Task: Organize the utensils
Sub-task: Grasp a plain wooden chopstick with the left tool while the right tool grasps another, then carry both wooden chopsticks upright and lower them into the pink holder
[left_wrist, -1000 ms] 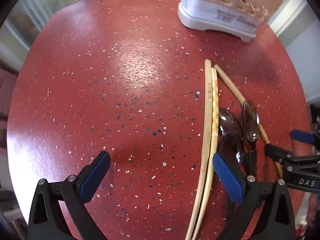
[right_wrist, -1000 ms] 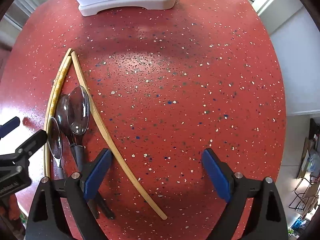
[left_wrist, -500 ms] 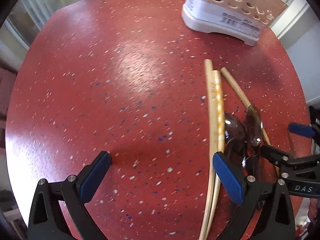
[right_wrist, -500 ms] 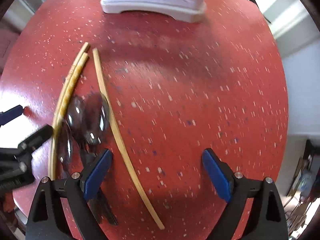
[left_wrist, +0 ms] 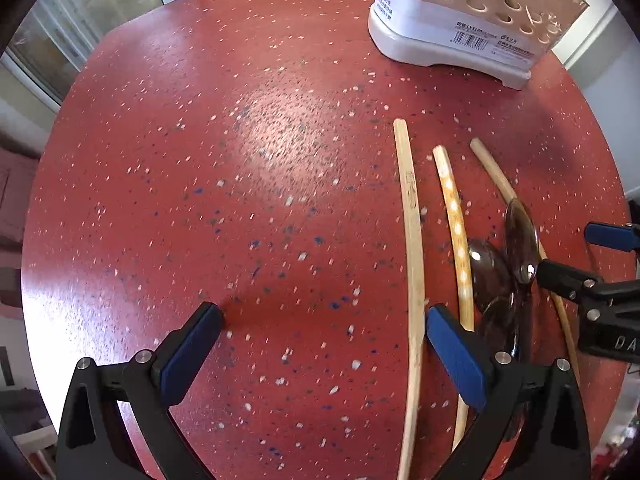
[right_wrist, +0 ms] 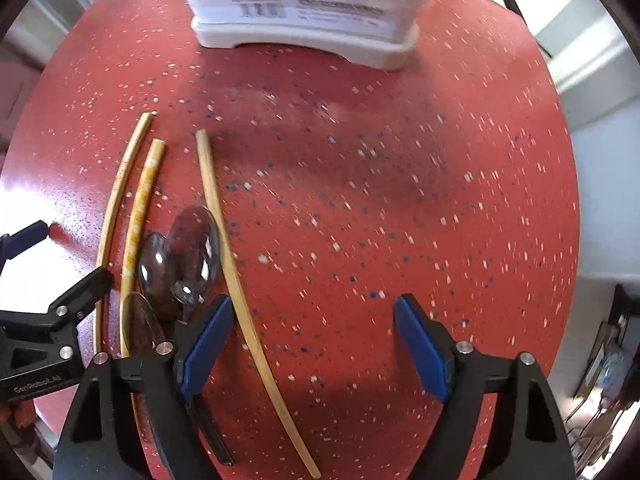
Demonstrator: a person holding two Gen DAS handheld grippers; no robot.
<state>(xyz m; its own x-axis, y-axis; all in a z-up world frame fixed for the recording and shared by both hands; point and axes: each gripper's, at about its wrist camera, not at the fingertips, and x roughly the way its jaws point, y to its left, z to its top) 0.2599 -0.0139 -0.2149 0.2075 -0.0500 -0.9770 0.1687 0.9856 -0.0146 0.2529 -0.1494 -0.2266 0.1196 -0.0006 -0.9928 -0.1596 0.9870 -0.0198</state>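
Three long bamboo chopsticks [left_wrist: 414,240] [right_wrist: 224,232] lie on the red speckled table, with several dark clear spoons [left_wrist: 520,240] [right_wrist: 194,256] between them. My left gripper [left_wrist: 320,348] is open and empty, its right pad [left_wrist: 456,352] just past the leftmost chopstick. My right gripper [right_wrist: 312,344] is open and empty, straddling the rightmost chopstick, its left pad [right_wrist: 206,352] beside the spoon handles. The white and beige utensil holder [left_wrist: 452,40] [right_wrist: 304,16] stands at the far side.
The round red table [left_wrist: 240,184] ends in a curved edge with windows and walls beyond. The right gripper shows at the right edge of the left wrist view [left_wrist: 592,264]; the left gripper shows at the left edge of the right wrist view [right_wrist: 52,280].
Both grippers have moved forward toward the holder, which looks larger now. The two left chopsticks, earlier touching, now lie spread apart.
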